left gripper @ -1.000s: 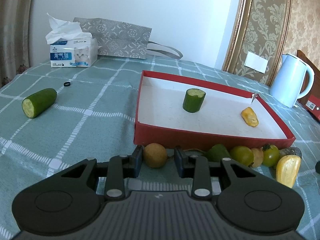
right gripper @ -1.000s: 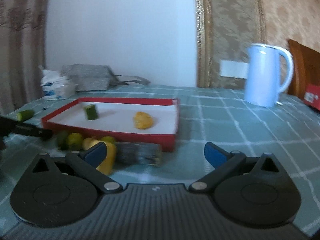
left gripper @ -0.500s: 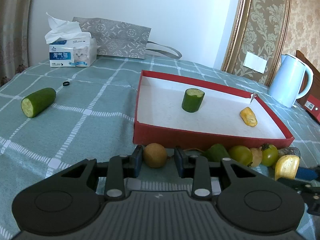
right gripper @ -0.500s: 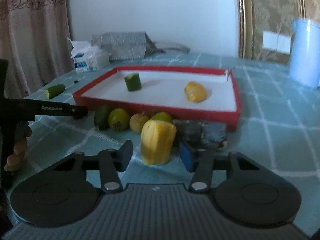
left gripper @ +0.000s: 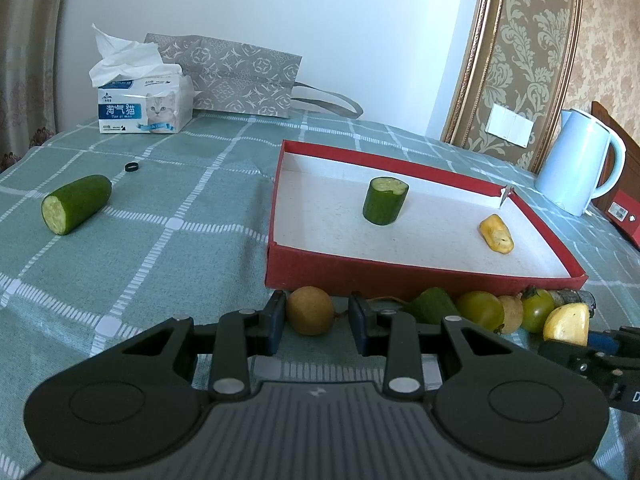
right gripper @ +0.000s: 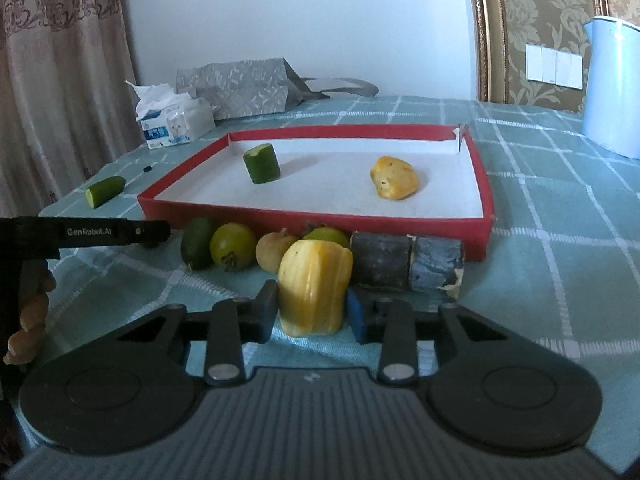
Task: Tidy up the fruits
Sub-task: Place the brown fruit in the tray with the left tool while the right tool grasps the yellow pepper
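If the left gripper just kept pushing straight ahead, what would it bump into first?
The small brown fruit already sits between the left gripper pads; straight beyond it, probably the red tray front wall.

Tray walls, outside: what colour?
Red tray walls, white inside; the right wrist view shows it best.

The table (left gripper: 168, 184) carries a teal-green cloth with a white dashed grid pattern; on it stands a tray (left gripper: 420, 280) with red walls and a white floor, holding a dark green cucumber stub (left gripper: 383, 201) and a yellow-orange fruit piece (left gripper: 496, 234). Along the tray's near wall lie a tan-brown round fruit (left gripper: 310, 310), a yellow-green tomato (right gripper: 233, 246) and a pale yellow jackfruit piece (right gripper: 314, 286), beside a dark grey-black cane section (right gripper: 404, 263). At the back are a light blue kettle (left gripper: 576, 162), a grey bag (left gripper: 240, 74) with a pale ornamental print, and a white-and-blue tissue box (left gripper: 144, 110).
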Demonstrator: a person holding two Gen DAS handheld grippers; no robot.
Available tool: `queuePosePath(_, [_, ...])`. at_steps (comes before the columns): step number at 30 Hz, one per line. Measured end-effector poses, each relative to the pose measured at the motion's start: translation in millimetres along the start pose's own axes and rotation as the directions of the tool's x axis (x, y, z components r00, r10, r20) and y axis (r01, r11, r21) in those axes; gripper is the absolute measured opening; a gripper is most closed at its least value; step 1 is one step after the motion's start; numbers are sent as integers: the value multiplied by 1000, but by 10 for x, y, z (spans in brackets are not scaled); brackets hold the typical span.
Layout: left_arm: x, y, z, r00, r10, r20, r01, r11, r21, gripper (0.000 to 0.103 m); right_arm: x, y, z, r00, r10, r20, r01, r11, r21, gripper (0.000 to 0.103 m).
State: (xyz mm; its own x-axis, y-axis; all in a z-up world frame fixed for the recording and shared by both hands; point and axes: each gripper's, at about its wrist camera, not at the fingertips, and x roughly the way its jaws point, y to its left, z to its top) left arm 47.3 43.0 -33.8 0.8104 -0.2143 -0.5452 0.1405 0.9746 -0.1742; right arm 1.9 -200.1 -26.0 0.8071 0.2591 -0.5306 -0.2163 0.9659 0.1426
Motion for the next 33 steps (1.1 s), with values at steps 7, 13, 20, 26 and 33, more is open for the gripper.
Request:
queuePosePath(7, [0, 1, -2, 1000, 2, 0, -2, 1000, 3, 33, -96, 62, -1, 998, -7, 58, 10, 999, -43, 34])
queuePosePath(13, [0, -2, -4, 1000, 6, 0, -6, 1000, 9, 33, -118, 37, -5, 998, 2, 61, 0, 999, -34, 34])
queuePosePath(20, [-26, -23, 7, 999, 53, 12, -53, 999, 7, 33, -155, 48, -17, 997, 6, 83, -2, 999, -40, 34])
queuePosePath(26, [-99, -96, 64, 995, 86, 45, -88, 995, 48, 33, -158, 42, -13, 997, 9, 83, -7, 999, -33, 34])
queuePosePath(33, [-127, -178, 169, 994, 95, 61, -100, 991, 84, 33, -180, 21, -15, 996, 16, 89, -13, 1000, -26, 34])
